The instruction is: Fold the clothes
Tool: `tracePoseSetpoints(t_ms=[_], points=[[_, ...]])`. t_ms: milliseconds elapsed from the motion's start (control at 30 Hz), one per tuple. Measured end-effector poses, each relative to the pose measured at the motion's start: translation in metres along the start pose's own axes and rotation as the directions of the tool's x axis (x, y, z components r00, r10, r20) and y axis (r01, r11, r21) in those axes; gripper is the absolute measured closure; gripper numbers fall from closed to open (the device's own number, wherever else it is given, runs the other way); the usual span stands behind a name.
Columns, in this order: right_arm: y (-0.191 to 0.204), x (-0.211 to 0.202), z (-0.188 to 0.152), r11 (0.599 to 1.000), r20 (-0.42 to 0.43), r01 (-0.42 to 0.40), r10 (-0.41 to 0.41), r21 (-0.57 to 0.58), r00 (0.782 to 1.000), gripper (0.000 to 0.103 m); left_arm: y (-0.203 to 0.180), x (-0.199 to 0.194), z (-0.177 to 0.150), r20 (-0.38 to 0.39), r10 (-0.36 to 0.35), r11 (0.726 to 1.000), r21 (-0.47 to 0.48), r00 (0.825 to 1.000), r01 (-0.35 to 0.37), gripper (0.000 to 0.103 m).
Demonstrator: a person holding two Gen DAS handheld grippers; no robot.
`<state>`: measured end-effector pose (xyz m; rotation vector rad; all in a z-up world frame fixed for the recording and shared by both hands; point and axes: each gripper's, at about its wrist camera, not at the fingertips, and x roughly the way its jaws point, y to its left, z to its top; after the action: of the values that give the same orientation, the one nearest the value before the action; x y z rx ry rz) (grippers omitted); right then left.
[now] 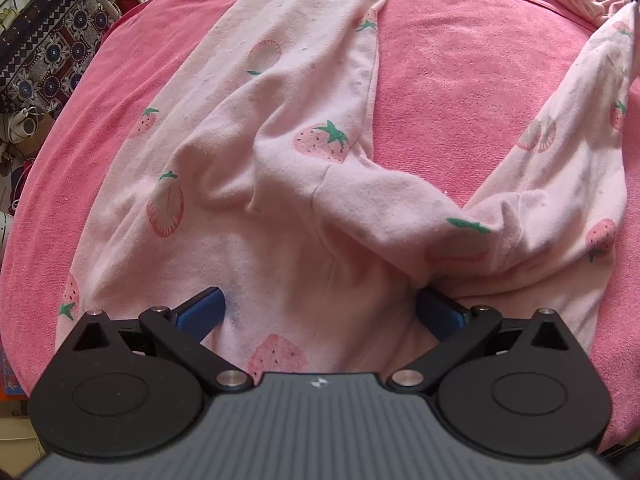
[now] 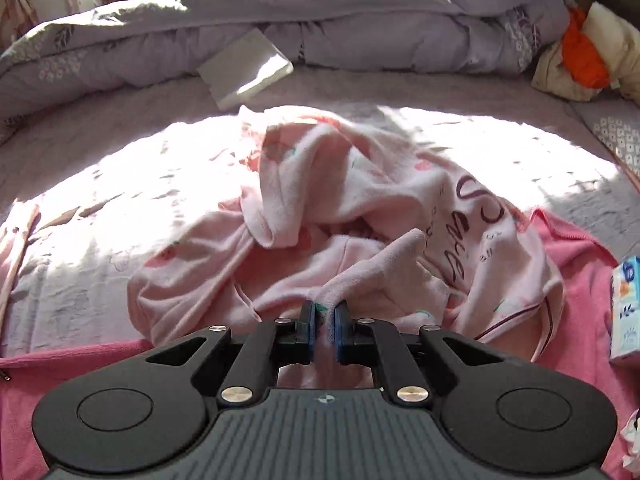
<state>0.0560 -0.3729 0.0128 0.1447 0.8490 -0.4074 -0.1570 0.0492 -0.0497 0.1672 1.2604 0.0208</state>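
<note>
Grey quilt [image 2: 320,20] bunched behind white book [image 2: 248,72]; tissue pack [image 2: 626,312] right.

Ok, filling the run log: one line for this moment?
left hand-held gripper: open over strawberry pyjama trousers | right hand-held gripper: shut on pink fabric | pink towel underneath

Left gripper [image 1: 320,314]: matte black linkage arms, silver pivot screws, round black side discs, ribbed grey body with small white logo. Right gripper [image 2: 324,316]: same build. Finger pads [image 1: 204,312] ribbed blue.
</note>
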Motion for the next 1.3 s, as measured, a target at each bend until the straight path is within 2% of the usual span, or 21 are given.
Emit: tracePoseSetpoints(t_ms=[33, 100, 200, 267, 300, 367, 433, 533, 633, 667, 733, 767, 800, 867, 900, 933, 1033, 1067, 1133, 1167, 1300], points=[[0.006, -0.017, 0.009, 0.999, 0.089, -0.016, 0.019, -0.038, 0.996, 0.093, 0.000, 0.000, -0.001, 0.003, -0.004, 1.000, -0.003, 1.000, 0.004, 0.000], [0.019, -0.048, 0.030, 0.993, 0.262, -0.036, 0.065, -0.113, 0.963, 0.093, -0.001, -0.002, -0.003, 0.008, -0.008, 1.000, -0.008, 1.000, 0.008, 0.000], [0.035, -0.060, 0.061, 0.982, 0.383, -0.091, 0.149, -0.166, 0.912, 0.090, 0.003, 0.002, -0.002, 0.014, -0.013, 1.000, -0.015, 1.000, 0.013, 0.000], [0.038, -0.044, 0.072, 0.984, 0.331, -0.108, 0.151, -0.144, 0.931, 0.088, 0.005, 0.004, -0.002, 0.015, -0.018, 1.000, -0.020, 1.000, 0.018, 0.000], [0.039, -0.034, 0.077, 0.985, 0.293, -0.114, 0.147, -0.128, 0.945, 0.080, 0.005, 0.003, -0.002, 0.015, -0.020, 1.000, -0.020, 1.000, 0.020, 0.000], [0.033, -0.010, 0.073, 0.989, 0.163, -0.131, 0.140, -0.064, 0.977, 0.067, 0.005, 0.003, -0.003, 0.017, -0.025, 0.999, -0.021, 1.000, 0.025, 0.000], [0.020, 0.017, 0.046, 0.990, 0.003, -0.141, 0.141, 0.003, 0.990, 0.058, 0.007, 0.001, -0.006, 0.020, -0.033, 0.999, -0.022, 0.999, 0.033, 0.000], [0.013, 0.054, -0.004, 0.992, -0.193, -0.122, 0.127, 0.040, 0.973, 0.054, 0.008, 0.002, -0.006, 0.022, -0.042, 0.999, -0.023, 0.999, 0.042, 0.000], [0.011, 0.083, -0.041, 0.976, -0.317, -0.143, 0.190, 0.165, 0.929, 0.052, 0.013, 0.006, -0.003, 0.024, -0.045, 0.999, -0.026, 0.999, 0.046, 0.000], [0.009, 0.087, -0.047, 0.964, -0.317, -0.150, 0.217, 0.221, 0.923, 0.055, 0.013, 0.007, -0.002, 0.021, -0.043, 0.999, -0.028, 0.999, 0.044, 0.000], [0.008, 0.084, -0.051, 0.956, -0.292, -0.136, 0.212, 0.259, 0.933, 0.089, 0.014, 0.004, 0.001, 0.018, -0.029, 0.999, -0.033, 0.999, 0.030, 0.000], [0.012, 0.077, -0.047, 0.968, -0.266, -0.116, 0.175, 0.223, 0.948, 0.096, 0.015, 0.001, 0.003, 0.029, -0.003, 0.999, -0.037, 1.000, 0.004, 0.000], [0.016, 0.070, -0.043, 0.978, -0.238, -0.094, 0.138, 0.188, 0.961, 0.097, 0.017, -0.004, 0.005, 0.049, 0.047, 0.998, -0.046, 0.998, -0.044, 0.000], [0.024, 0.045, -0.031, 1.000, -0.092, -0.006, 0.009, 0.031, 0.996, 0.098, 0.025, -0.008, 0.009, 0.067, 0.098, 0.992, -0.084, 0.993, -0.092, 0.000], [0.026, 0.034, -0.025, 0.997, -0.008, 0.052, -0.053, -0.055, 0.999, 0.098, 0.030, -0.007, 0.011, 0.062, 0.113, 0.988, -0.110, 0.992, -0.106, 0.000], [0.024, 0.032, -0.019, 0.992, 0.016, 0.075, -0.074, -0.099, 0.997, 0.098, 0.038, -0.004, 0.012, 0.051, 0.126, 0.984, -0.136, 0.991, -0.118, 0.000], [0.003, 0.049, -0.006, 0.997, -0.099, 0.013, -0.020, -0.071, 0.995, 0.093, 0.047, 0.000, 0.016, 0.041, 0.141, 0.978, -0.159, 0.989, -0.133, 0.000], [-0.001, 0.050, -0.009, 0.996, -0.154, -0.068, 0.059, -0.054, 0.986, 0.090, 0.046, -0.001, 0.017, 0.044, 0.153, 0.978, -0.148, 0.987, -0.145, 0.000], [-0.002, 0.045, -0.025, 0.974, -0.245, -0.220, 0.202, -0.046, 0.948, 0.071, 0.043, -0.002, 0.019, 0.052, 0.177, 0.978, -0.125, 0.983, -0.169, 0.000], [0.001, 0.039, -0.038, 0.960, -0.279, -0.271, 0.243, -0.065, 0.929, 0.056, 0.042, -0.001, 0.020, 0.056, 0.190, 0.977, -0.112, 0.980, -0.183, 0.000], [0.025, -0.001, -0.113, 0.905, -0.437, -0.419, 0.347, -0.077, 0.830, 0.059, 0.047, 0.003, 0.023, 0.048, 0.217, 0.971, -0.114, 0.975, -0.210, 0.000]])
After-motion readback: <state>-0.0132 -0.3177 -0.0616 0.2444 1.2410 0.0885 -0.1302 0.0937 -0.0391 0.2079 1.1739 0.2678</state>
